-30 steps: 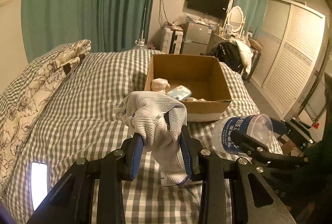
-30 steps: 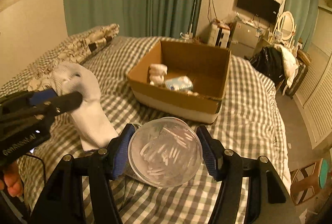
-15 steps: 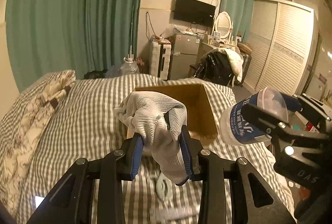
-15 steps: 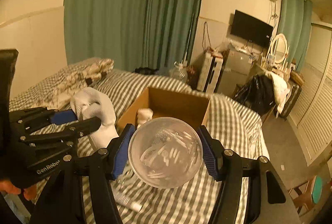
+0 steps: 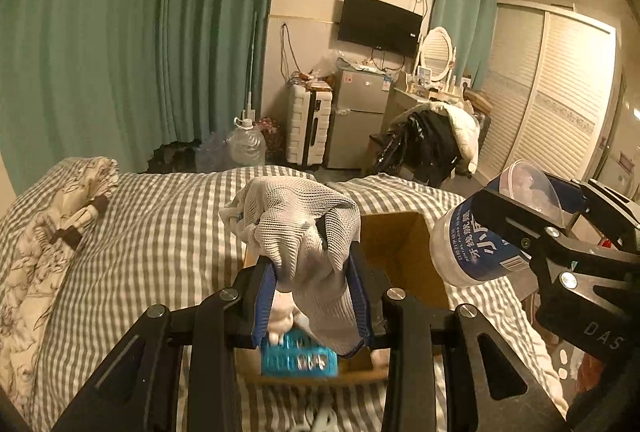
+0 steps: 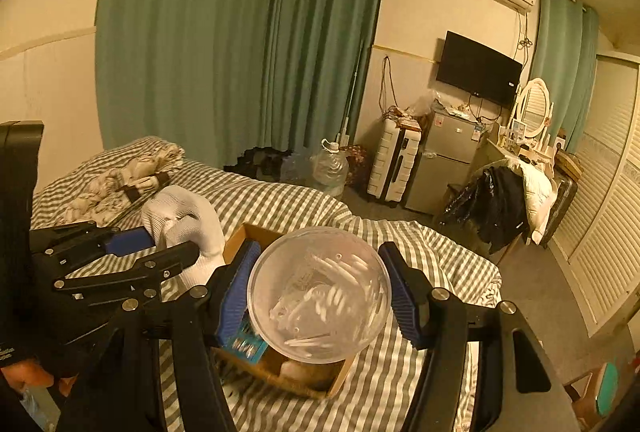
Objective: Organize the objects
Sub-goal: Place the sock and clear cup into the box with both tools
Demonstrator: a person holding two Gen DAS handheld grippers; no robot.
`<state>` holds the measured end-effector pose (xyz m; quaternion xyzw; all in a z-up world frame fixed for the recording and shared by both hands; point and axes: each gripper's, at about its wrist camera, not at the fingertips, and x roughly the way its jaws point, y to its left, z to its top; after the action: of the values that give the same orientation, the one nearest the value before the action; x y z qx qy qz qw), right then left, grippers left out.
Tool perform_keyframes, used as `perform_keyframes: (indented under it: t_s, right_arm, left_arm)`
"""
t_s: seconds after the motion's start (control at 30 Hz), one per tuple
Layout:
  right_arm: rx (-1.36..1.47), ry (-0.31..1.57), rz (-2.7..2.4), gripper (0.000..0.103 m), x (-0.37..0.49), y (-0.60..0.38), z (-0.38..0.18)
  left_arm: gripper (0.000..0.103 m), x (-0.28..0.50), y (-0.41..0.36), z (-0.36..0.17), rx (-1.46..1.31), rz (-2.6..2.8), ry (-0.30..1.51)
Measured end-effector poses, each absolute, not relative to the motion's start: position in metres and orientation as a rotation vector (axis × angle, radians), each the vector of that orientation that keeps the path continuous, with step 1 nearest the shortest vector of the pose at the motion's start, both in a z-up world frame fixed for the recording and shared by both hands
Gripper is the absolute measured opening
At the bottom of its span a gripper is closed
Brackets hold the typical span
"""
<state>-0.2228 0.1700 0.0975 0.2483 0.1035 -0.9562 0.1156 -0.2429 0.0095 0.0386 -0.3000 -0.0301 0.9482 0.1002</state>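
Note:
My left gripper [image 5: 314, 296] is shut on a white knit glove [image 5: 304, 228] and holds it above the cardboard box [image 5: 404, 256] on the bed. The glove also shows in the right wrist view [image 6: 188, 224]. My right gripper [image 6: 320, 296] is shut on a clear round tub of cotton swabs [image 6: 320, 292] and holds it over the box [image 6: 276, 364]. The tub with its blue label shows in the left wrist view [image 5: 492, 232]. A blue packet [image 5: 298, 356] and a white item lie inside the box.
The box stands on a grey checked bed [image 5: 160, 224] with a floral pillow [image 5: 48, 244] at the left. Green curtains, a water jug [image 5: 246, 143], a white suitcase, a small fridge and a clothes-laden chair [image 5: 432, 143] stand beyond the bed.
Both grippers have moved forward and up with their loads. The box has dropped from ahead of them to right under them, and more of the far room shows.

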Motion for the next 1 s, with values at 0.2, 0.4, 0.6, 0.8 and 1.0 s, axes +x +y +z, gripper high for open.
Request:
perform_keyframes:
  t_s: [0.2, 0.4, 0.6, 0.8, 1.0]
  right_arm:
    - [0.79, 0.288, -2.79, 0.06, -0.271, 0.172, 0.067]
    - [0.863, 0.244, -2.755, 0.061, -0.306, 0.176, 0.031]
    - [0.853, 0.178, -2.756, 0.072, -0.311, 0.189, 0.02]
    - [0.8, 0.176, -2.789, 0.079, -0.283, 0.201, 0.046]
    - [0.744, 0.229, -2.823, 0.086, -0.228, 0.211, 0.084]
  left_arm:
    - [0.034, -0.283, 0.018, 0.01, -0.933, 2.779, -0.066]
    - [0.035, -0.316, 0.018, -0.024, -1.022, 2.723, -0.101]
    - [0.067, -0.315, 0.009, -0.032, -1.04, 2.713, -0.162]
    - [0.089, -0.281, -0.003, -0.007, -1.001, 2.763, -0.132]
    - [0.098, -0.22, -0.017, 0.028, -0.959, 2.83, -0.077]
